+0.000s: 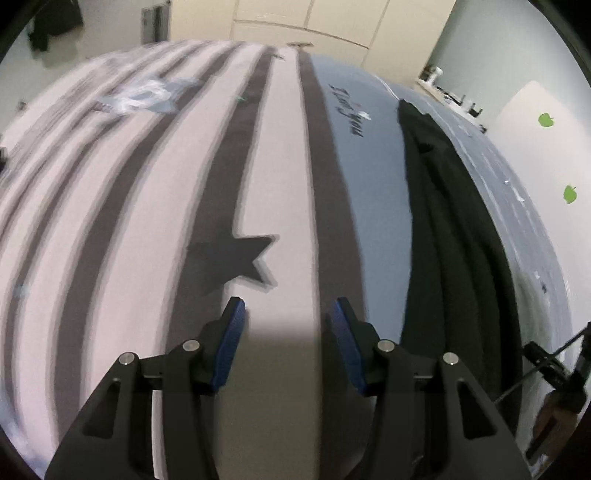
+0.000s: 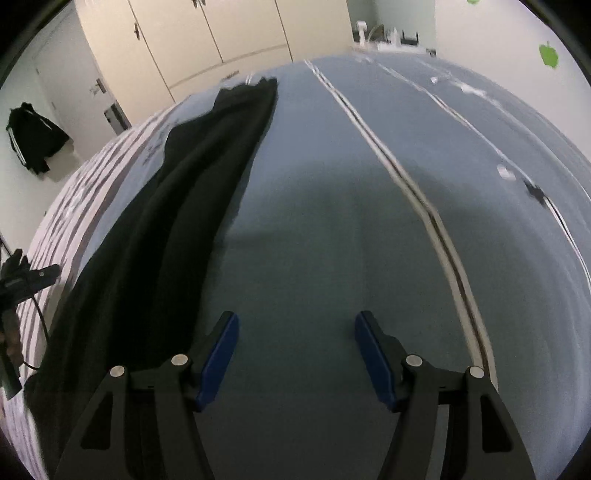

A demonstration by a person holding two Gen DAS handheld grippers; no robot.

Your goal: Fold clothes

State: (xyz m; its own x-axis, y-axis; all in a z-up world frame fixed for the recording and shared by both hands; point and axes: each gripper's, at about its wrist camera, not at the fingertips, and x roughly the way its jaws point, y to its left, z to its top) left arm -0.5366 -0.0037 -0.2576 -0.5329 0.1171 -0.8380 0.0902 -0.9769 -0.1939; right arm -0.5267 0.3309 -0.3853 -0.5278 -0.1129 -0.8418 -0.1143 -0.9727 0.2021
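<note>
A dark garment (image 1: 450, 221) lies in a long narrow strip on the bed; in the right wrist view the same garment (image 2: 166, 221) runs up the left side. My left gripper (image 1: 288, 302) is open over the pink and grey striped cover (image 1: 155, 206), near a dark star print (image 1: 232, 258), with nothing between its blue pads and the garment off to its right. My right gripper (image 2: 295, 315) is open over the plain blue-grey cover (image 2: 317, 184), also with nothing between its pads, and the garment lies just to its left. Both views are motion-blurred.
A crumpled clear plastic bag (image 1: 144, 94) lies on the far left of the bed. Cream wardrobe doors (image 2: 207, 33) stand beyond the bed. A black jacket (image 2: 33, 136) hangs on the left wall. A white wall with green stickers (image 1: 546, 120) borders the bed's right side.
</note>
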